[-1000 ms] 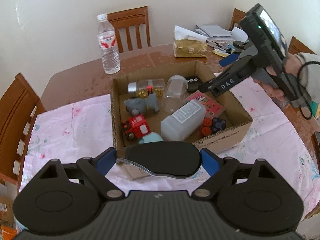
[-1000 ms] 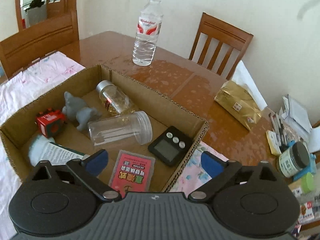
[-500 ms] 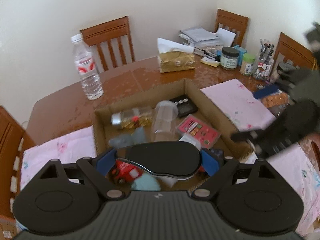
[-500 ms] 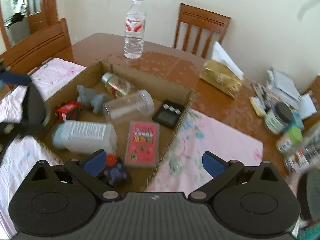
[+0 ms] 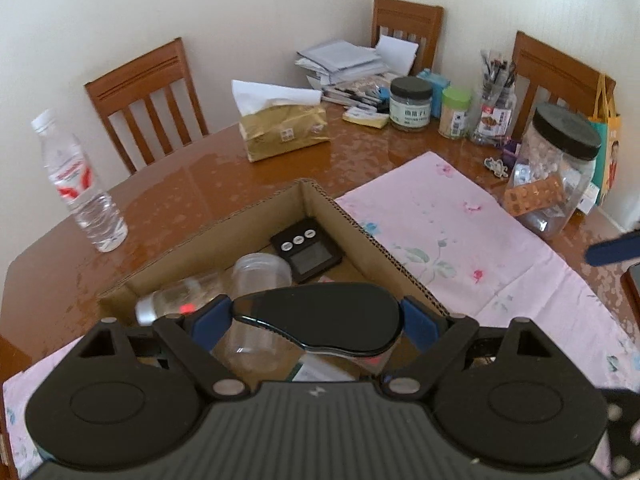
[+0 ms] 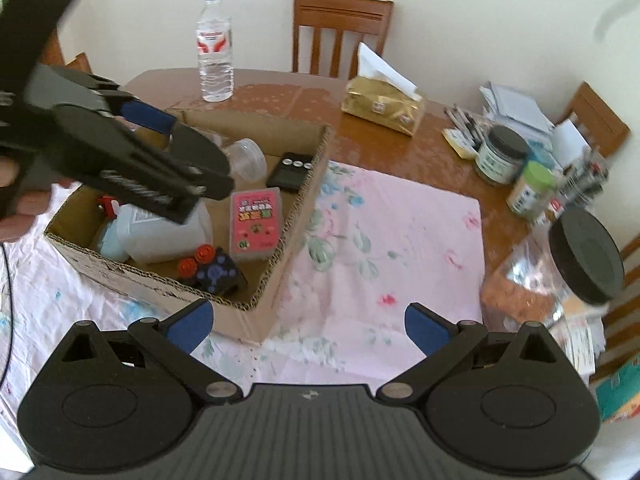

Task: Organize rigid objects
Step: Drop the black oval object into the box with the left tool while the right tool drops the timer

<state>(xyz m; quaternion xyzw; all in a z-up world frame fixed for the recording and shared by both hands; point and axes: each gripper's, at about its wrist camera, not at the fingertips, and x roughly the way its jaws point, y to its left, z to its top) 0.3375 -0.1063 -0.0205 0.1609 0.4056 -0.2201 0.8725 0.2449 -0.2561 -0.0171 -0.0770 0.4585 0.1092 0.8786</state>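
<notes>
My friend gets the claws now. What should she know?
Left claw: shut on a flat black oval case, held over the brown cardboard box.
Right claw: open, holding nothing, above the pink flowered cloth.
Already boxed: clear plastic jar, black pocket scale, pink card box, white plastic bottle.
Left: put the black case in the box.
</notes>
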